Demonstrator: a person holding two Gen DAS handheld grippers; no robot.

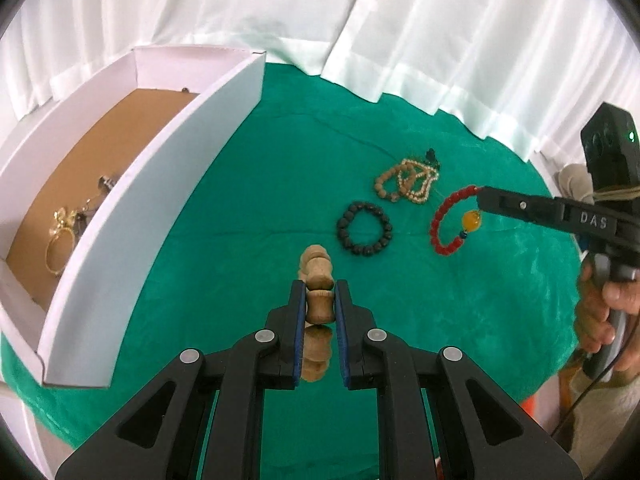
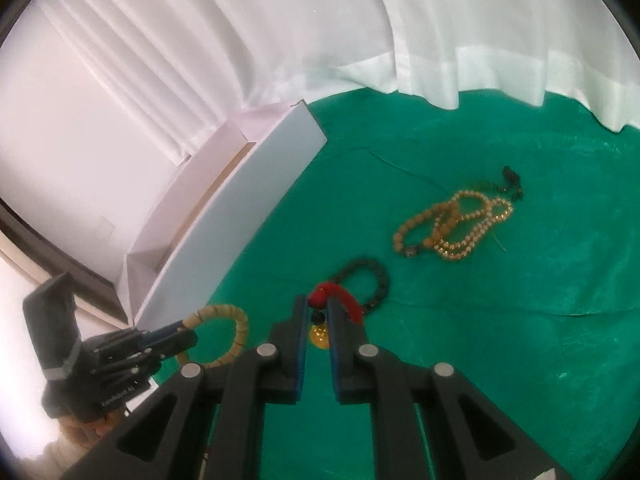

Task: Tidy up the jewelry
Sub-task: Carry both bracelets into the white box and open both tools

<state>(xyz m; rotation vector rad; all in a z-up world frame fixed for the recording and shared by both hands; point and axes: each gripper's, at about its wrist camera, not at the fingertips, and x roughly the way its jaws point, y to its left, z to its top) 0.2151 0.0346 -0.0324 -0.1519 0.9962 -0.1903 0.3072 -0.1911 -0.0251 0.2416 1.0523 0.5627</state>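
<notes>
Clearly "DAS" is showing on the right tongs (image 1: 482,196), which are gripping the red bracelet (image 1: 440,220) above the green tabletop (image 1: 280,180); the left tongs (image 1: 320,292) are clamping the wooden bracelet (image 1: 318,280) beside the white box (image 1: 132,240).

Green cloth (image 1: 280,184) under my work area, white curtain (image 1: 360,20) hanging behind w/ hem resting on it.

The scene is being viewed from two fisheye cameras, each mounted behind its gripper's fingers and angled steeply down from close above. The green cloth (image 1: 248,184), white box (image 1: 160,208) at far left and white curtain (image 1: 400,20) are being shared by both views. Each gripper is being caught at the other view's edge.
</notes>
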